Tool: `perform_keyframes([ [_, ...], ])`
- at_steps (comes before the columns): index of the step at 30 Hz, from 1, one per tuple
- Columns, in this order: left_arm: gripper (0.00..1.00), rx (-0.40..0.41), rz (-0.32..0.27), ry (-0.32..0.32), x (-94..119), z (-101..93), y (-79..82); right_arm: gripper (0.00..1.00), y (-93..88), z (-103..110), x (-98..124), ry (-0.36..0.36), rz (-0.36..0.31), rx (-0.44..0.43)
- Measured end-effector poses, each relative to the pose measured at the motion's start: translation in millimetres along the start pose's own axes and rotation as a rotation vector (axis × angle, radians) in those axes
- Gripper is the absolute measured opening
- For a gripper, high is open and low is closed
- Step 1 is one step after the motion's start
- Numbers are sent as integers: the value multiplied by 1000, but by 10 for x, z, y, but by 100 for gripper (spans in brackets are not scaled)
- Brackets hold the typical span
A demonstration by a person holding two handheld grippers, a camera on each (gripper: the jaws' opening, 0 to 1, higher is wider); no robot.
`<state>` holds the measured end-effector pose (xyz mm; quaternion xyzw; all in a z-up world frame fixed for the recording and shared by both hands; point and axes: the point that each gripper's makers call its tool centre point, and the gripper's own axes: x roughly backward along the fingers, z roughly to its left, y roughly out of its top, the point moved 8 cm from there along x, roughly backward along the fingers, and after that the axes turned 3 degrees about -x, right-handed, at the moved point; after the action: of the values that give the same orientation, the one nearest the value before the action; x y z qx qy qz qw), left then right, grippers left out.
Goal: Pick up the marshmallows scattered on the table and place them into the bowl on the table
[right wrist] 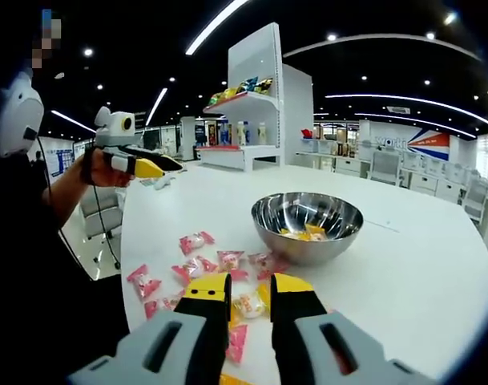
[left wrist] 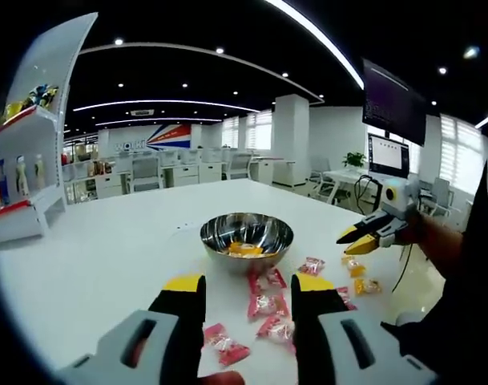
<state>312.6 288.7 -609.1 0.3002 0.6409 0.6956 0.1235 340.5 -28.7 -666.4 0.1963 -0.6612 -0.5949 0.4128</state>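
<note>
A steel bowl [left wrist: 246,239] [right wrist: 308,224] stands on the white table [left wrist: 107,249] [right wrist: 420,265] with yellow-wrapped marshmallows [left wrist: 244,249] [right wrist: 306,233] inside. Pink-wrapped marshmallows [left wrist: 266,305] [right wrist: 195,241] lie scattered in front of it, and yellow ones [left wrist: 366,285] lie off to the side. My left gripper [left wrist: 248,285] [right wrist: 147,167] is open wide above the pink pile, holding nothing. My right gripper [right wrist: 248,287] [left wrist: 354,241] hovers above the table with its jaws a little apart. A pale wrapped marshmallow [right wrist: 249,305] shows on the table through the gap.
A white display shelf [left wrist: 35,144] [right wrist: 252,104] stands beyond the table. A monitor [left wrist: 392,108] hangs above a desk at the right. A person's arm [right wrist: 67,192] [left wrist: 444,241] holds each gripper. The table's edge [right wrist: 123,241] runs close to the marshmallows.
</note>
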Motion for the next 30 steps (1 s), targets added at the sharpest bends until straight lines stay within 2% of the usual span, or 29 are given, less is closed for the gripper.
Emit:
perform_keyframes([
  [7, 43, 5, -13, -10, 69, -15, -92, 20, 24, 27, 9, -7, -5, 18],
  [13, 43, 18, 5, -6, 140, 8, -306, 21, 24, 43, 1, -13, 0, 31],
  [15, 44, 37, 17, -20, 165, 4, -381, 23, 47, 64, 15, -13, 2, 66],
  [21, 45, 55, 29, -34, 255, 8, -528, 23, 92, 47, 170, -54, -8, 71],
  [25, 49, 18, 51, -38, 320, 18, -587, 23, 65, 46, 282, -79, 8, 72],
  [30, 48, 60, 17, -32, 374, 84, -590, 23, -9, 34, 408, -100, 24, 72],
])
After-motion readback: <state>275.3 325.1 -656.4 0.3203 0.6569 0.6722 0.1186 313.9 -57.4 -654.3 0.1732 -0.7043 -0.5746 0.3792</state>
